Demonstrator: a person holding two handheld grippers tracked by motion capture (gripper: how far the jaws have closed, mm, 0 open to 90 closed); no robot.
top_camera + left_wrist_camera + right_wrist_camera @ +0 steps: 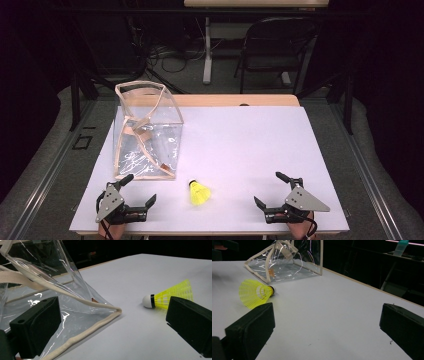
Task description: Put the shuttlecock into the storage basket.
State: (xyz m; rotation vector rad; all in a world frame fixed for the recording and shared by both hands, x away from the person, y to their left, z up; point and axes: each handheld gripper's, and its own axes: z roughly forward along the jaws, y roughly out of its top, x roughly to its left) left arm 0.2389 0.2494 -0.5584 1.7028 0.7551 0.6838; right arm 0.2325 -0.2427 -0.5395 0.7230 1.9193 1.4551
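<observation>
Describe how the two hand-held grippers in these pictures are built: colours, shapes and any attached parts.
Both the left gripper and the right gripper have black bodies with two blocky black jaws. Each carries a grey three-cornered plate on top, and a dark cable trails from each at the table's near edge.

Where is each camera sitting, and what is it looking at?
High view: above the near table edge, facing forward and down on the clear bag, shuttlecock, left gripper and right gripper.
Left gripper view: rides the left gripper, between its black jaws, facing bag and shuttlecock.
Right gripper view: rides the right gripper, facing both across the table.
All share bag and shuttlecock.
</observation>
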